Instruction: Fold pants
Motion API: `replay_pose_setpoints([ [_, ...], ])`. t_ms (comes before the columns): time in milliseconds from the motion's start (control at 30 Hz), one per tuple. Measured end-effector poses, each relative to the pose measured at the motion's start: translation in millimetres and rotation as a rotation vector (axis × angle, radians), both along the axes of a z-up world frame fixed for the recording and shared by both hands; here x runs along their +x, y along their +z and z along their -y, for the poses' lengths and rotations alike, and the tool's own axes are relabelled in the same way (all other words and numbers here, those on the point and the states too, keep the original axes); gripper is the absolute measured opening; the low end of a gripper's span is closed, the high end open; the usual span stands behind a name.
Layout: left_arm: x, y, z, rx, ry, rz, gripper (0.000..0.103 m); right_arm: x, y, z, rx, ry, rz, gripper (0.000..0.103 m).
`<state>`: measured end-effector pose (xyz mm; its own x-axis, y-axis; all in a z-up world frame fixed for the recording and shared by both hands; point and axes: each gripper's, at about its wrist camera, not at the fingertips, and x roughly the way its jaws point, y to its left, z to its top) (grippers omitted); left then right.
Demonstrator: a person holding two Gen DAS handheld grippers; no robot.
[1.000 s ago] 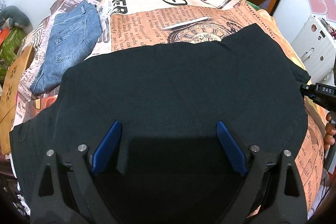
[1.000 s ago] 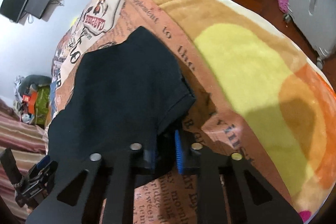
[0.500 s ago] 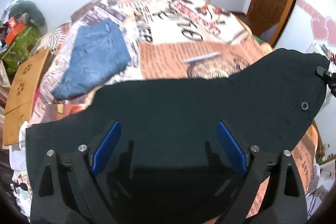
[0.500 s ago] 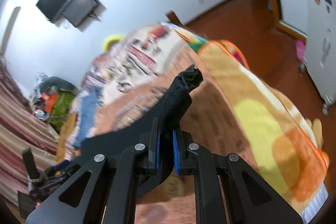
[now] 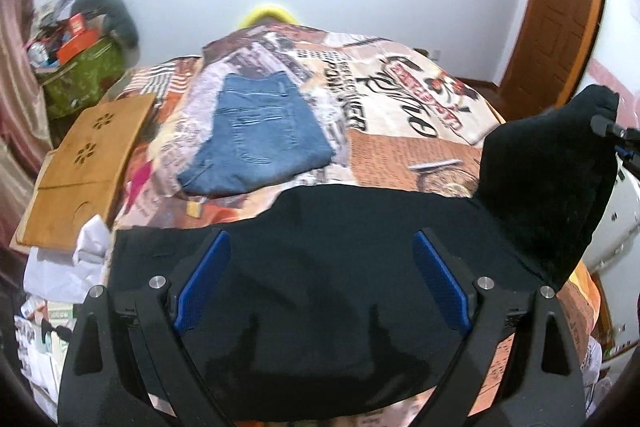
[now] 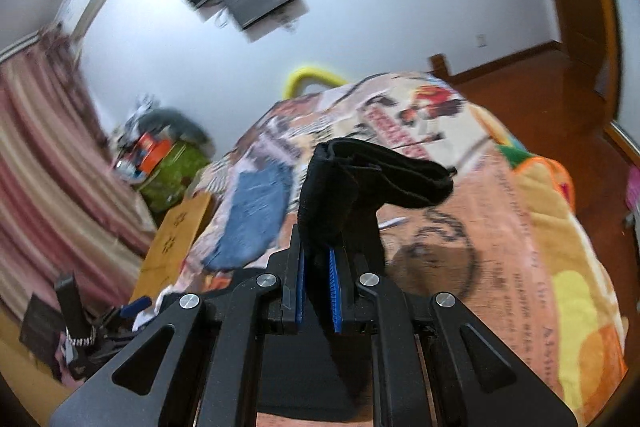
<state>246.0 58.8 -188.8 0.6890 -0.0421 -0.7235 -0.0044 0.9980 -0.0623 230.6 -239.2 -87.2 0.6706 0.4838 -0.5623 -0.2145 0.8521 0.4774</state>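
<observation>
Black fabric fills the narrow gap between the right gripper [image 6: 317,289] and its blue pads [image 6: 333,291]: it is clamped on one end of the black pants [image 5: 340,267], lifted off the bed so the cloth bunches and droops over the fingertips. The left gripper [image 5: 320,283] hangs above the middle of the pants with its jaws spread wide, holding nothing. Outward from there, the rest of the garment lies flat on the newspaper-print blanket [image 5: 400,99], with the raised end at the right. Beyond it rest folded blue jeans [image 5: 260,139] and a wooden tray [image 5: 88,155]. The fold looks barely begun: one end is up, but not yet laid over the rest.
</observation>
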Motion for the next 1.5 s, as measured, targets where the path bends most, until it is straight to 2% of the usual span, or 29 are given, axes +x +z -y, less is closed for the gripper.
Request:
replay_pose_setpoints([
  [233, -12, -6, -32, -0.03, 0.07, -0.005, 0.093, 4, -38, -76, -0.078, 0.199, -0.08, 0.009],
  [467, -20, -15, -50, -0.049, 0.117, -0.028, 0.093, -7, -106, -144, -0.173, 0.383, -0.249, 0.01],
  [567, -20, -18, -52, -0.05, 0.123, -0.039, 0.093, -15, -122, -160, -0.253, 0.419, -0.298, 0.015],
  [633, -19, -20, -53, -0.052, 0.123, -0.045, 0.093, -20, -120, -162, -0.273, 0.437, -0.28, 0.023],
  [667, -17, -21, -52, -0.052, 0.122, -0.05, 0.093, -21, -117, -162, -0.264, 0.455, -0.276, 0.025],
  [733, -13, -22, -49, -0.058, 0.115, -0.058, 0.093, -21, -110, -157, -0.235, 0.475, -0.285, 0.037],
  [800, -7, -23, -44, -0.074, 0.099, -0.067, 0.093, -23, -102, -150, -0.208, 0.478, -0.276, 0.042],
  [933, 11, -29, -31, -0.109, 0.043, -0.096, 0.093, -26, -85, -131, -0.218, 0.448, -0.211, 0.045],
  [1067, 44, -46, -12, -0.147, -0.022, -0.162, 0.093, -23, -78, -95, -0.279, 0.349, -0.139, 0.048],
  [1167, 71, -62, 1, -0.155, -0.061, -0.217, 0.083, -17, -83, -69, -0.335, 0.262, -0.131, 0.048],
  [1233, 86, -74, 9, -0.148, -0.08, -0.268, 0.068, -14, -89, -54, -0.345, 0.226, -0.144, 0.048],
  [1267, 95, -82, 15, -0.149, -0.096, -0.296, 0.066, -13, -94, -47, -0.336, 0.215, -0.161, 0.048],
  [1367, 109, -97, 28, -0.139, -0.123, -0.344, 0.051, -12, -109, -31, -0.308, 0.197, -0.21, 0.048],
  [1433, 113, -102, 35, -0.12, -0.135, -0.356, 0.038, -14, -120, -26, -0.312, 0.202, -0.235, 0.048],
  [1500, 113, -104, 40, -0.104, -0.141, -0.346, 0.031, -17, -128, -26, -0.312, 0.223, -0.252, 0.048],
])
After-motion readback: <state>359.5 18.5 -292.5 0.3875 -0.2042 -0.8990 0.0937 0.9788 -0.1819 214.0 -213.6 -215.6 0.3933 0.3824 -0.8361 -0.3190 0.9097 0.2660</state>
